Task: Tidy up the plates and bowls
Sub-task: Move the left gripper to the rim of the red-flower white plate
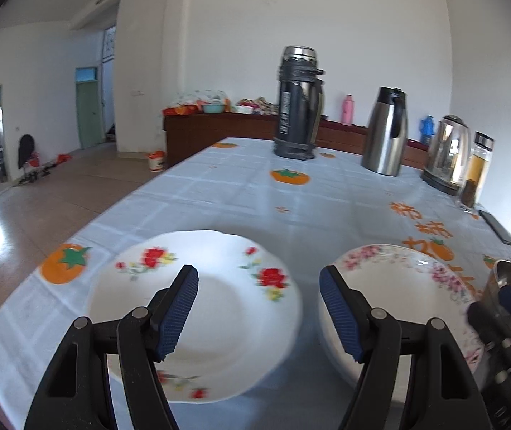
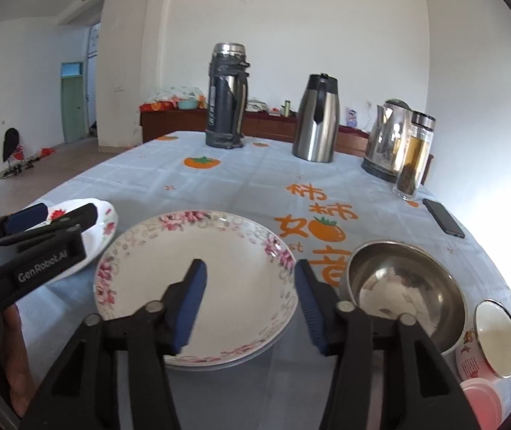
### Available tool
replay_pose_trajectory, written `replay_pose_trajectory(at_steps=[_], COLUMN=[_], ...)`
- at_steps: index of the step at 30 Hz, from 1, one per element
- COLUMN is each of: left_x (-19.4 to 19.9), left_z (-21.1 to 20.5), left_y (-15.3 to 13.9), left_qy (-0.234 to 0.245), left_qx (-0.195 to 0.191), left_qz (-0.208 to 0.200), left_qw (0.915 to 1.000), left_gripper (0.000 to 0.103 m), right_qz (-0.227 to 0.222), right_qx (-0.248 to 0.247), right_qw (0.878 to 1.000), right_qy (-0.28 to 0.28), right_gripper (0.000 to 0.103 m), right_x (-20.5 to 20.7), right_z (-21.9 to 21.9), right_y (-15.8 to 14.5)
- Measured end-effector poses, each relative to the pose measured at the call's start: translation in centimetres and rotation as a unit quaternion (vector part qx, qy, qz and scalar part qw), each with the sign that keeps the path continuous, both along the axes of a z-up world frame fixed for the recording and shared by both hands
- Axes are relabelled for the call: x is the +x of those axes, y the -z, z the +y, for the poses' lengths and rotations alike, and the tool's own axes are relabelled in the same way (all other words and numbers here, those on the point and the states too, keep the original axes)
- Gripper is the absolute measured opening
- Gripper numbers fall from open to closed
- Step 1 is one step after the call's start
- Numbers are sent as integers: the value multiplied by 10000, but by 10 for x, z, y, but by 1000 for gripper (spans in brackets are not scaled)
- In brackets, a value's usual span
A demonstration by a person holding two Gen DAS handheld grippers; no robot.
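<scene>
A white plate with red roses [image 1: 219, 308] lies near the table's left edge. To its right lies a pink-flowered plate [image 2: 219, 261], with a second plate's rim showing under it. My left gripper [image 1: 259, 276] hovers open over the gap between the two plates, holding nothing. It also shows above the rose plate [image 2: 106, 222] in the right wrist view. My right gripper [image 2: 251, 268] stands open over the right half of the pink-flowered plate, its pads pressing on nothing. A steel bowl [image 2: 405, 286] sits just right of it.
A small enamel bowl [image 2: 495, 337] and a pink lid [image 2: 484, 401] sit at the near right. At the far side stand a dark thermos [image 2: 226, 96], a steel jug [image 2: 318, 118], a kettle [image 2: 387, 136] and a glass bottle [image 2: 414, 154]. A phone [image 2: 443, 216] lies at the right edge.
</scene>
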State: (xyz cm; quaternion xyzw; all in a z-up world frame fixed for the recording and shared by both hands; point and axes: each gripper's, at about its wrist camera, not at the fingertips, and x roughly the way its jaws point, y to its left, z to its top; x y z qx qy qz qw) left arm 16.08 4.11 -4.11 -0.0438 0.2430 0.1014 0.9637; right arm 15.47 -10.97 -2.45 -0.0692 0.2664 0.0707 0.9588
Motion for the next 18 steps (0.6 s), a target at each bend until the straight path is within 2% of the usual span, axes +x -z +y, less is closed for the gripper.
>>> replay_pose_trajectory(at_steps=[2,5,8,9,11,14,18], left_x=[-6,-11,-9,-7,-5,-7,-2], left_z=[16,43,69,80,99,115,112], left_y=[-4,-6,0,4,9,14,17], left_qy=[-142,-446,-759,-886,-915,-1015,-922], left_qx=[21,127,246,184,-267,-650,-680], left_qz=[-36,-77,79,178,333,367,523], left_qw=[9999,9989,9968,9957,9949,9920,9920], left_gripper=[72,73,73,73,73,73,75], right_qz=[-81,-8,-1,-19,-33,-12,158], right_qx=[20,349,253,225,177,191,43], right_qw=[9999,9981,9964,9956,9940,9917,9885], right_qy=[-143,-506,-806,-912,-1078,-1268,-1501], right_gripper=[41,40,40,40,40,40,40], right_x=[-3,-2,0,2,8,17,34], right_z=[4,12,37,45,62,81,110], right_y=[-1,-2,0,0,-1,-3,-2])
